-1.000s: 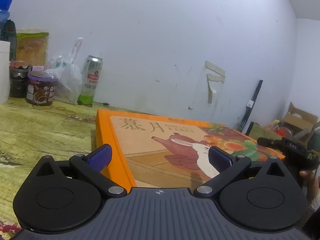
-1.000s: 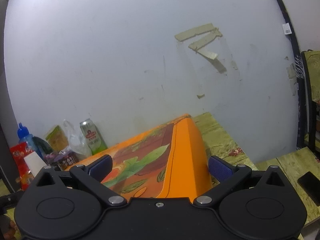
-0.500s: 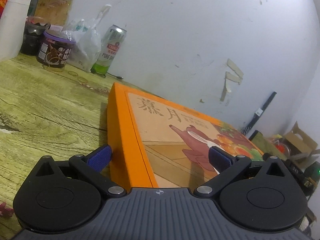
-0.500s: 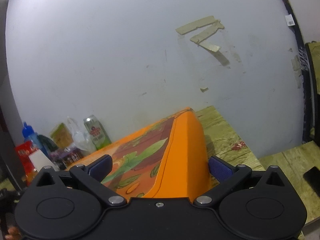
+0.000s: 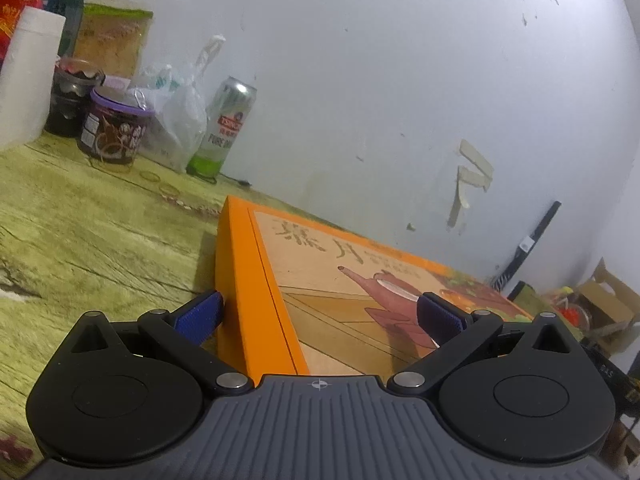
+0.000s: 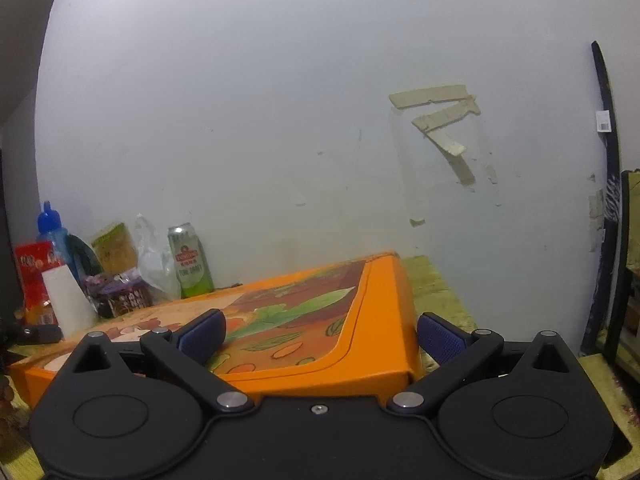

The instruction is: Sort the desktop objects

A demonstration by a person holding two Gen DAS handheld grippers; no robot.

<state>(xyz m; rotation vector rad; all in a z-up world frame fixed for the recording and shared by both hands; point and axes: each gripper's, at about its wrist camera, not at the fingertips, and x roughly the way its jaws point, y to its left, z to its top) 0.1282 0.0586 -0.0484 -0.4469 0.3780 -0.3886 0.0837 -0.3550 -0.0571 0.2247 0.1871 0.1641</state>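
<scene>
Orange box (image 5: pixel 256 300) between spread fingers (image 5: pixel 198 316)

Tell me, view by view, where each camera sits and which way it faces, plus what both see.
Left wrist: on the left gripper, looking along the orange box's left side toward the wall; own fingers straddle that edge.
Right wrist: on the right gripper, facing the wall across the box's right corner; own fingers show, a sliver of hand at far left.
Shared: the box, green can, taped wall patch.
</scene>
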